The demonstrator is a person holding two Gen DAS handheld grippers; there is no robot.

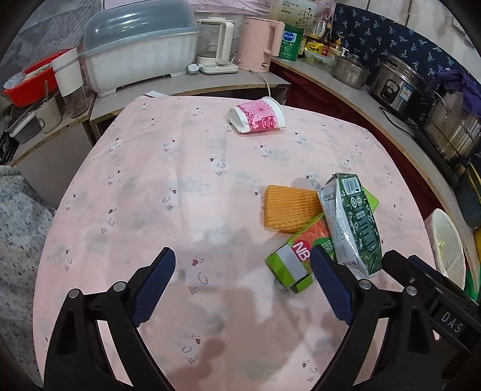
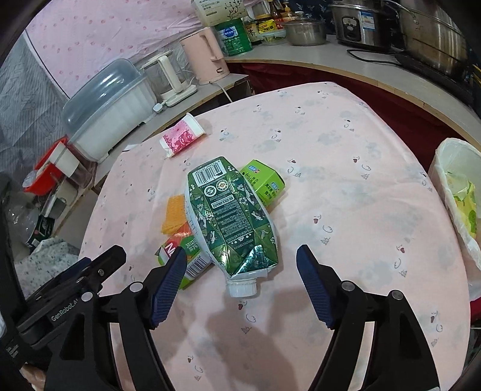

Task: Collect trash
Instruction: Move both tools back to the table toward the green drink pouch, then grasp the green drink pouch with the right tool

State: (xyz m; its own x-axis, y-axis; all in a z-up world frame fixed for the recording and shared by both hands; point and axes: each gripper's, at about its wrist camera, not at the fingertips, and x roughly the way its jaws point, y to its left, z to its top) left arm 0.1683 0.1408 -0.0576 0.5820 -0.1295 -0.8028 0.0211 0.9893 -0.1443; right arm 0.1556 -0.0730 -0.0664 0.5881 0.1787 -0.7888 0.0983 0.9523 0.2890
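- Trash lies grouped on the pink tablecloth (image 2: 345, 180): a crushed green carton (image 2: 231, 222), its white cap (image 2: 242, 289) pointing toward the right gripper (image 2: 240, 264).
- Carton rests partly on a green-and-orange box (image 2: 186, 267) at its 8 o'clock, and touches a small green box (image 2: 264, 183) at its 1 o'clock.
- Orange foam net (image 2: 173, 216) lies flat at the carton's 9 o'clock, just beside it.
- Pink paper cup (image 2: 182, 140) lies on its side at 11 o'clock, well apart from the pile, near the table's far edge.
- Right gripper: jaws wide, nothing between the pads; the carton's cap sits just ahead of the gap.
- Left gripper (image 1: 243, 264): jaws wide, over bare cloth; its right-hand pad (image 1: 330, 282) overlaps the green-and-orange box (image 1: 296, 258) in the left wrist view; contact cannot be told.
- White-lined bin (image 2: 454, 192) stands off the table's edge at 3 o'clock, with yellow-green wrapping inside.
- Counter behind holds a pink kettle (image 2: 207, 57) and steel pots (image 2: 421, 27).
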